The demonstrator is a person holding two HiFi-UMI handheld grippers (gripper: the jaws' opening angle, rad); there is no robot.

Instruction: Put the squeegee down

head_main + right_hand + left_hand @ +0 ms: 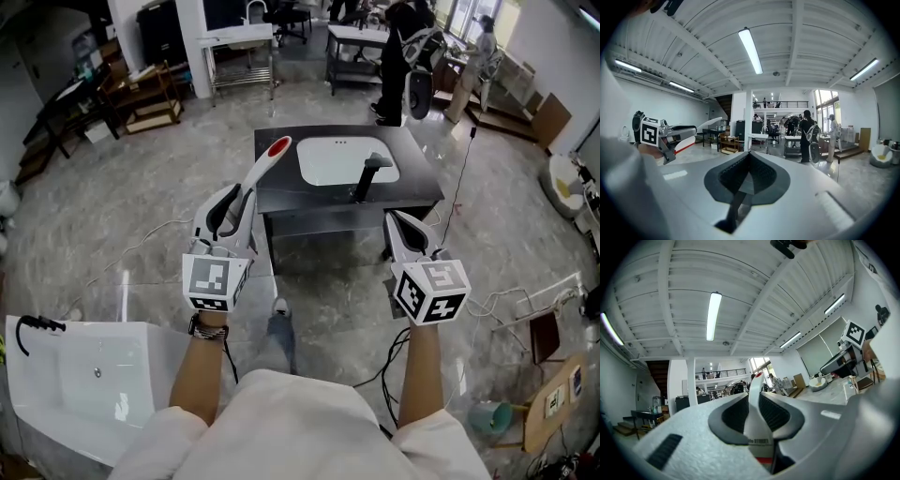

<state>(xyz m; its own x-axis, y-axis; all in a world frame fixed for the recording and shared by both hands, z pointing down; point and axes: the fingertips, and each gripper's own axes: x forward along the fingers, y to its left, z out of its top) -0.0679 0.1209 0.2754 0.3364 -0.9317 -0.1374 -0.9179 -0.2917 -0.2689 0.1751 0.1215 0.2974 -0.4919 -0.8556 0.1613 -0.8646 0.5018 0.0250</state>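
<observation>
Holding the squeegee [266, 161] in the left tongs [236, 204], shut tight on its white handle. Hanging in the air above the floor [112, 216], at the near left edge of the dark surface [422, 187], apparently without touching it. Gripping nothing in the right tongs [749, 161], pressed fully together and empty, hovering by the near right corner of that surface.

Risking a pivot in the pads while lowering, judging from the long stretch of handle reaching beyond the grip. Risking a knock against the white basin [337, 161] or the black faucet [368, 176] if swinging the red-tipped end too far forward or to the right. Risking a fall to the floor if releasing too early, with only the far end over the surface. Risking a tip over the edge too, if laying it down with much of its length overhanging.

Pointing up and forward, away from the person, red tip leading toward the basin's left corner. Running its long axis from the tongs at the near end to that tip at the far end, leaning slightly right in the head view and lying nearly in line with the tongs in the left gripper view.
</observation>
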